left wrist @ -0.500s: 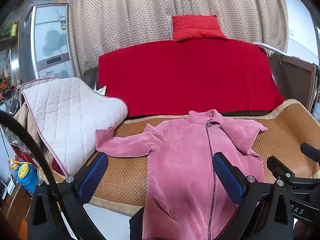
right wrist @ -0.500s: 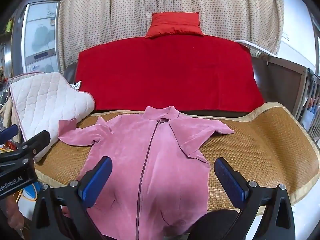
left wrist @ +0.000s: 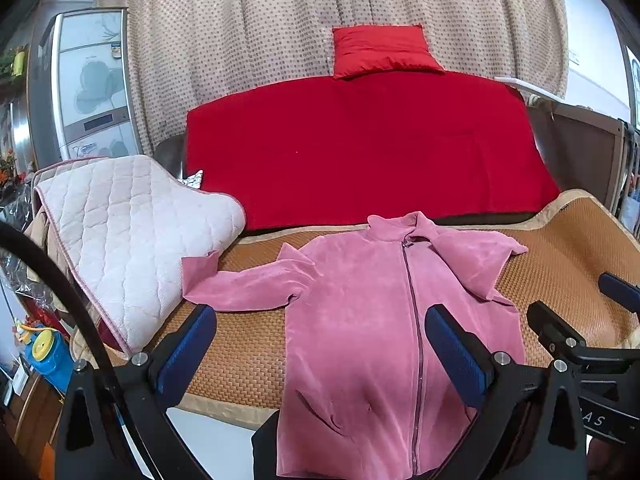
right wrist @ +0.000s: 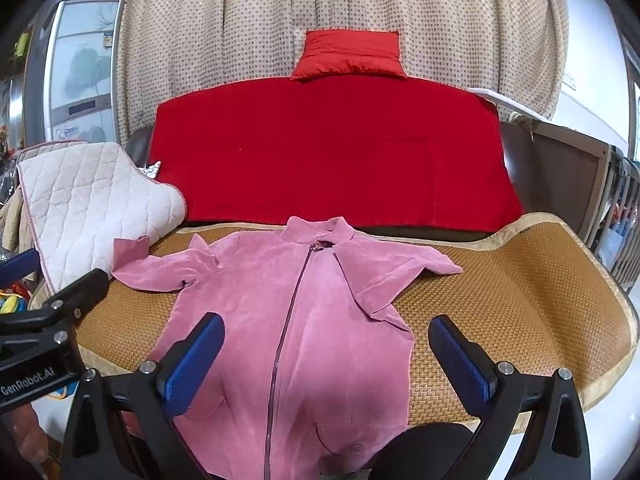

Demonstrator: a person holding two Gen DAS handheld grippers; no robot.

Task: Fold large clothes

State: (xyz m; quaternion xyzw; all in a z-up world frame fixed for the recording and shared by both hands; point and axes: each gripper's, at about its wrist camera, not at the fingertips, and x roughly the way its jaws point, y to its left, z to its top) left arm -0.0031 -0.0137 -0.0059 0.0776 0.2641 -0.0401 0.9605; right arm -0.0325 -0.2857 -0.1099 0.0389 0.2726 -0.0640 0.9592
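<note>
Quilted cream pad lies at nine o'clock; pink velvet zip-front jacket is spread flat on the woven amber mat at six o'clock. Left gripper and right gripper hover above, jaws wide, holding nothing.

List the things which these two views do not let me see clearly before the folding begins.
- Hem of the pink zip jacket: left wrist view, cut off by the bottom edge and hidden behind the gripper frame.
- Jacket's far sleeve end: right wrist view, lies folded, so the cuff is hidden.
- Dark thing at the jacket's bottom edge: right wrist view, half hidden by the jacket; unidentifiable.
- Small items beside the quilted pad: left wrist view, too small, behind the black cable.
</note>
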